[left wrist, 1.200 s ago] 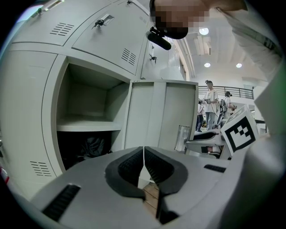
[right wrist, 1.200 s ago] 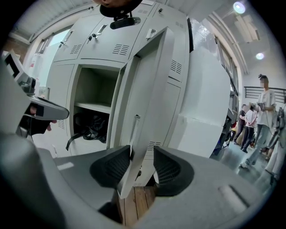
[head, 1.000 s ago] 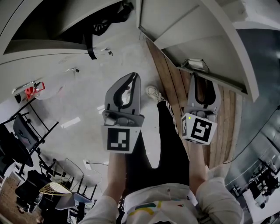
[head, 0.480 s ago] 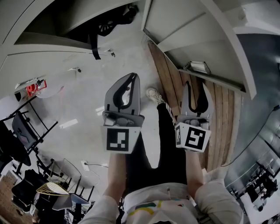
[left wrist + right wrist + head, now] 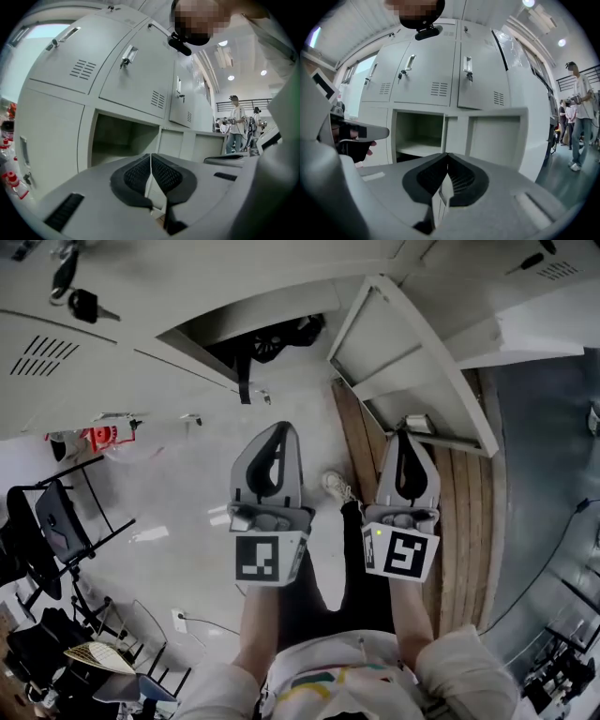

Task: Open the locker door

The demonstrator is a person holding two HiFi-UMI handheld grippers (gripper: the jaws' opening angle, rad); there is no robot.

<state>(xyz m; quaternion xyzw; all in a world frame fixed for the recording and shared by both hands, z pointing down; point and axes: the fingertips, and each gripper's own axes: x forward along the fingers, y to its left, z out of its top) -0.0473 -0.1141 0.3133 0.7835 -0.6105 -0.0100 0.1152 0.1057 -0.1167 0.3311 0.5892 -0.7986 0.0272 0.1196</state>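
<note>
The grey lockers fill the top of the head view. One low compartment (image 5: 262,338) stands open, and its door (image 5: 403,362) is swung out to the right. In the right gripper view the same opening (image 5: 419,136) lies straight ahead with the door (image 5: 494,138) beside it. My right gripper (image 5: 405,435) hangs just below the door's lower edge and touches nothing. Its jaws have just been closing and now meet with nothing between them (image 5: 447,155). My left gripper (image 5: 278,430) is level with it, shut and empty (image 5: 150,157), and faces the open compartment (image 5: 122,140).
A black bag with a strap (image 5: 272,338) lies inside the open compartment. Keys (image 5: 80,301) hang from an upper locker door. Black chairs (image 5: 56,521) and a red object (image 5: 98,437) stand at the left. People (image 5: 581,117) stand far off to the right.
Both grippers have risen toward the lockers. The right jaws, open before, have closed on nothing. The head view has tilted up and shows more of the upper locker doors.
</note>
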